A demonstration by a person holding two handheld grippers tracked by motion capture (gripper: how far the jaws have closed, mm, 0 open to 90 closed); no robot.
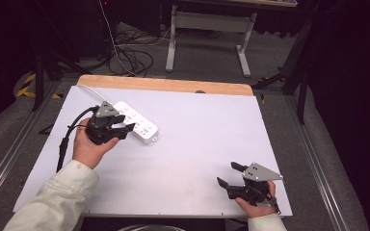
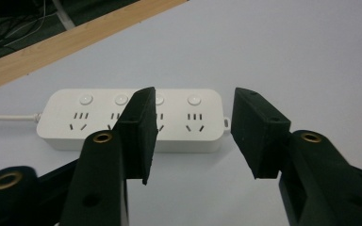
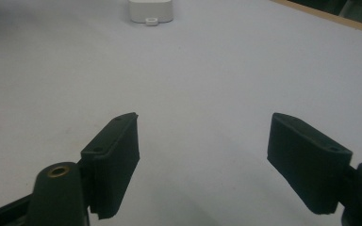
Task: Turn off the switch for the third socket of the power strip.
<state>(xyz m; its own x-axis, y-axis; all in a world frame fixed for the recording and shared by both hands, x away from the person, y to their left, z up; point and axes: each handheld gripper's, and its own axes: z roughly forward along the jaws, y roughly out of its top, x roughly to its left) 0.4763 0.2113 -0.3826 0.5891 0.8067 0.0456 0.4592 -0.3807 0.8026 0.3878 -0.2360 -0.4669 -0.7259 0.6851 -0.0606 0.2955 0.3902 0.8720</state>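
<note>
A white power strip (image 1: pixel 136 122) was pictured lying flat near the far left corner of a white table (image 1: pixel 197 144), its cord (image 1: pixel 92 90) trailing off toward the wooden edge. The left gripper (image 1: pixel 130 127) was held just beside the strip, jaws parted about halfway and aimed at its near side; nothing was gripped between the pads, and the strip was seen beyond them, untouched. The right gripper (image 1: pixel 231 174) was kept well apart at the near right corner, spread wide and empty. By all appearances the grasp had not yet been made: closing on the strip and whatever handling follows were judged to be left.
</note>
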